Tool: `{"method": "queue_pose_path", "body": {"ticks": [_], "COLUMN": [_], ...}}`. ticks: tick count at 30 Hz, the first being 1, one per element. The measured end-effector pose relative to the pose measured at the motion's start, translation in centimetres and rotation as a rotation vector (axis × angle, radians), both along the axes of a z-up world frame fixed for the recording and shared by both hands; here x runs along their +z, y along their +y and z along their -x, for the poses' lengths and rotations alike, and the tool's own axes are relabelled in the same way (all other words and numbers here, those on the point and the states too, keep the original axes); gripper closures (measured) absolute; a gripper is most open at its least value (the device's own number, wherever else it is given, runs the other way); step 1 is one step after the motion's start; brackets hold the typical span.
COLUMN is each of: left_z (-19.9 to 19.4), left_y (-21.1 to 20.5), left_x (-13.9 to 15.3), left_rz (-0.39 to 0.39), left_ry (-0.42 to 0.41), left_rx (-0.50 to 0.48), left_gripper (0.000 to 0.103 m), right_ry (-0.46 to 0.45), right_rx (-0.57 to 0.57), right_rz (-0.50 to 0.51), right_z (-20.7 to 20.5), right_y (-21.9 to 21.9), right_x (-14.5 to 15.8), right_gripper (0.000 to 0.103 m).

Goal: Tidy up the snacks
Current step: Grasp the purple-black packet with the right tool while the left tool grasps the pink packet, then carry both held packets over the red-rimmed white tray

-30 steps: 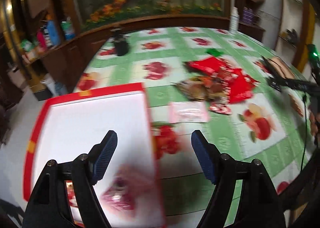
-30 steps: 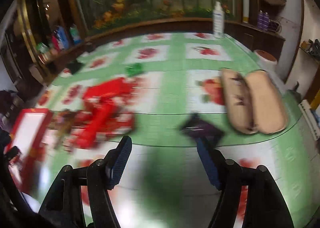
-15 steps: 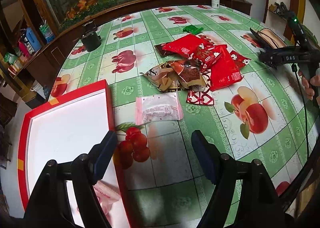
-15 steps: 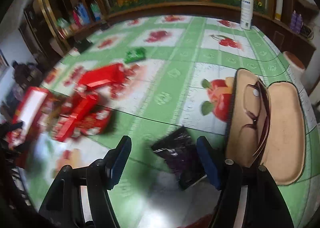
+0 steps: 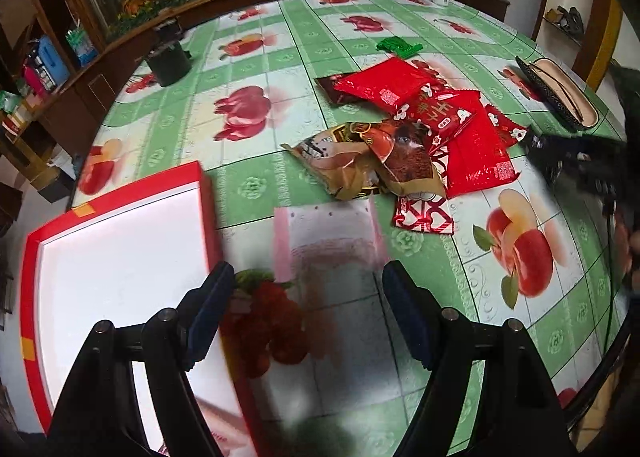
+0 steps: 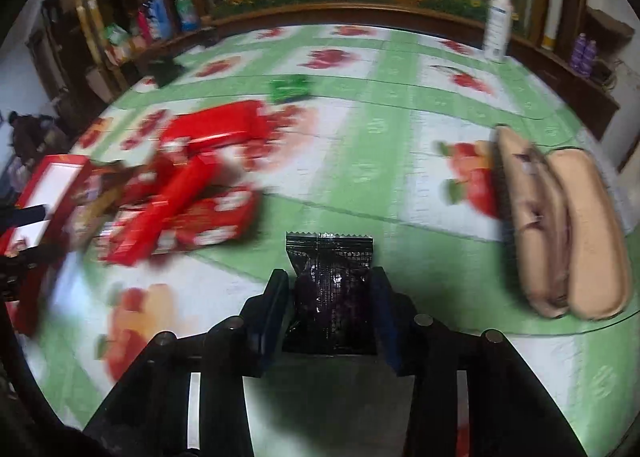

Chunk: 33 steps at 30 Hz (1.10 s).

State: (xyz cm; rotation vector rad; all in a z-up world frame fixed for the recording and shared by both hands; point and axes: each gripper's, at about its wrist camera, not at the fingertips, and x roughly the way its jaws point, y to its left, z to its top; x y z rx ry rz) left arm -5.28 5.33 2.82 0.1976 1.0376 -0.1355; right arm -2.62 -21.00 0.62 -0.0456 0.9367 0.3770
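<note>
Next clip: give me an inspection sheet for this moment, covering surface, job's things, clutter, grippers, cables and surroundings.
Surface: table under a green cloth with a fruit print.
Job's things: red tray with white inside at the left; pile of red packets and brown packets mid-table; pink packet ahead of the left gripper; black packet held; green packet further back.
Clutter: open glasses case, white bottle, dark pot.
Grippers: left gripper open, above the cloth; right gripper shut on the black packet.
Cables: one thin cable hanging at the right edge.
Surroundings: wooden shelves with bottles, flower mural behind.
</note>
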Motion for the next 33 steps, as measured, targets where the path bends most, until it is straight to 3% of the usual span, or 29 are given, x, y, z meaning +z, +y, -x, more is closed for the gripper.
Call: {"method": "queue_pose_path", "body": {"ticks": [7,11,15,16,18,20,21,22,25,27,31,33], "left_z": [-2.3,-2.9,-2.2,-2.0,-1.4,-1.0,-0.8,-0.6,-0.4,-0.6,-1.3,-1.7], "left_y": [-1.1,-0.9,-0.7,-0.7,-0.8,-1.0,-1.2,-1.3,-1.4,-0.9,-0.4,-0.3], "left_x": [-1.7,-1.9,-2.0,-2.0,-1.8,-1.6,-1.6,-1.5,-1.5,-1.5,-1.6,-1.6], "left_rz": [-0.021,0.043,0.096,0.099,0.112,0.125,0.135,0.14,0.168,0.219,0.266,0.285], "left_ry": [0.044,0.045,0.035,0.028,0.012,0.003,0.0,-0.003,-0.01,-0.005,-0.002,0.008], "left_rx": [-0.014,-0.001,-0.01,-0.011,-0.014,-0.026,-0.038,-0.045,-0.058,-0.048,-0.015,0.003], "left_gripper": [0.026,0.026,0.027,0.031,0.048,0.071,0.073,0.076,0.081,0.085,0.088,0.088], "right_ry": [-0.049,-0.04,-0.047,-0.047,-0.046,-0.047,-0.048,-0.05,-0.049,-0.051,-0.06,-0.059], "right_rx": [0.024,0.028,0.029,0.029,0.03,0.038,0.045,0.053,0.031,0.011,-0.073,-0.085], "right_rz": [-0.014,-0.075,-0.057,-0.057,-0.061,-0.058,-0.054,-0.047,0.031,0.025,-0.009,-0.014], "right_z": [1.2,0.9,1.1,1.1,1.1,1.2,1.2,1.2,1.3,1.2,0.9,0.8], "right_y": [2.2,1.4,1.7,1.7,1.7,1.9,2.1,2.3,3.2,3.2,2.0,1.8], "right_x": [-0.2,-0.2,-0.2,-0.2,-0.2,-0.2,-0.2,-0.2,-0.5,-0.5,-0.3,-0.2], "right_gripper": [0.057,0.057,0.057,0.057,0.056,0.051,0.049,0.044,0.012,0.015,0.049,0.053]}}
